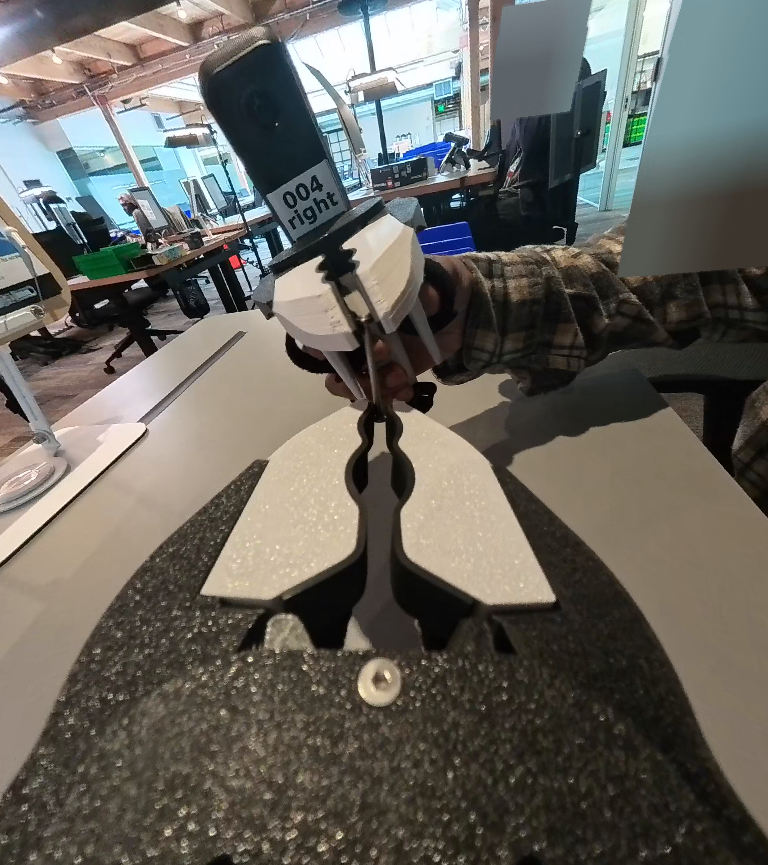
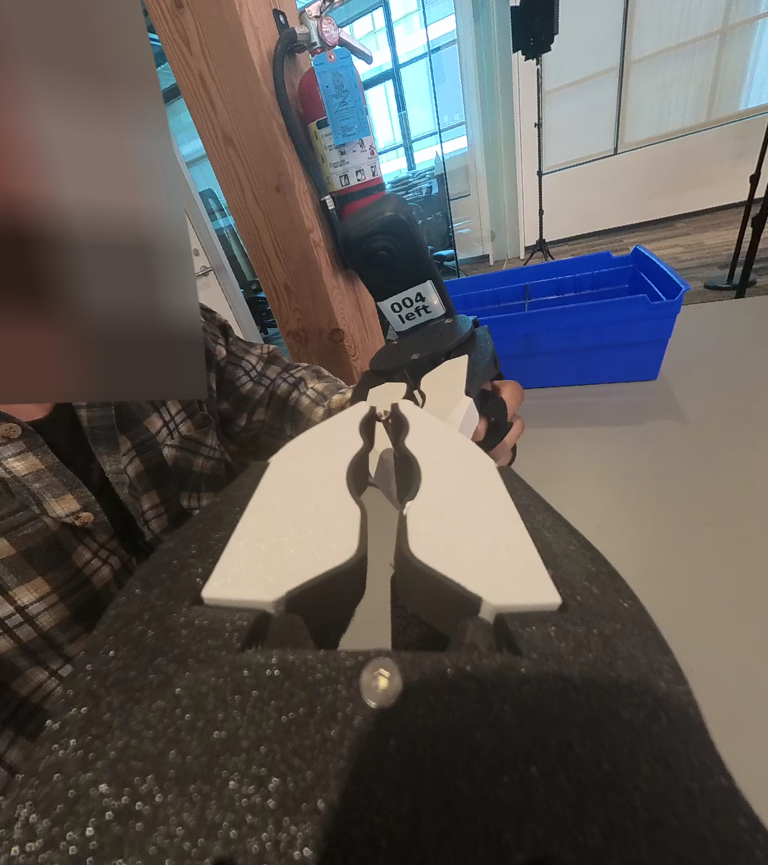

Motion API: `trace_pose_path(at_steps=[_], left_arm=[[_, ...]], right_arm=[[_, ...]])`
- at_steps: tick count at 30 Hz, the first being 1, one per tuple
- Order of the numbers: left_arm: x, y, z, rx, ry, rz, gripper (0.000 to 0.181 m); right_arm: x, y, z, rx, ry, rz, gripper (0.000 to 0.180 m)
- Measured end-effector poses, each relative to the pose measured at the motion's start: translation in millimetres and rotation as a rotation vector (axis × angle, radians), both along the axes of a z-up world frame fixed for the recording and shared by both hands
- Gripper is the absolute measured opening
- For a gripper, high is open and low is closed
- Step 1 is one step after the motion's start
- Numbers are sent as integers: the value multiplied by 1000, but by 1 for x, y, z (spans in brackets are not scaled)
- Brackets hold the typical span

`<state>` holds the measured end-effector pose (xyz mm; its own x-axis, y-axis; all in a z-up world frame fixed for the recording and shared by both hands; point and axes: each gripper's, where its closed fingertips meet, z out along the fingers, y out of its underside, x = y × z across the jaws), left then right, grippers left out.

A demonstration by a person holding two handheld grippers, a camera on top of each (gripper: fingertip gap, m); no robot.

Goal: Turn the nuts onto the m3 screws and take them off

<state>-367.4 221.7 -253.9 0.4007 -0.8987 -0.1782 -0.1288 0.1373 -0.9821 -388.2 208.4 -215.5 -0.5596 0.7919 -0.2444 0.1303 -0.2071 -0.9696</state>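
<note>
A thin, silver-grey metal screw (image 1: 372,374) was held in the air above the grey tabletop (image 1: 213,421), between the two grippers. It looked long and very slender, with a small rounded head at one end.

In the left wrist view, the whole shaft showed. Its long axis ran from the tips of the left gripper (image 1: 379,416) up and slightly left, away from the camera, to the right gripper (image 1: 363,318), where the head sat pinched. The left gripper's white fingers (image 1: 311,505) were nearly closed, their tips meeting on the screw's lower end. A small dark piece sat there, probably a nut (image 1: 378,418), though it was too small to be sure. The right gripper's fingers were closed on the head end, and a hand (image 1: 433,323) in a plaid sleeve (image 1: 583,309) gripped its handle.

The right wrist view showed the screw end-on, so only its round head (image 2: 383,414) was visible, clamped at the tips of the right gripper's own fingers (image 2: 457,496). Here the shaft pointed straight away from the camera towards the left gripper (image 2: 412,391), hidden behind the fingers. This view alone showed a blue plastic bin (image 2: 574,327) on the tabletop's far side, a red fire extinguisher (image 2: 340,117) on a wooden post (image 2: 241,164), and the person's other hand (image 2: 499,416) on the left gripper's handle
</note>
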Motion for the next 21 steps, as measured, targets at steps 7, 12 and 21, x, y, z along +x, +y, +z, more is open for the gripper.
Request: trace_pose_path(at_steps=[7,12,21], left_arm=[[-1,2,0,-1,-1,14,4],[-2,3,0,2,-1,30,4],[-5,6,0,-7,1,58,3]], right_arm=[[-1,-1,-1,67,9,-41,5],[-3,-1,-1,107,36,-102,5],[-4,4,-1,152,91,-271,5]])
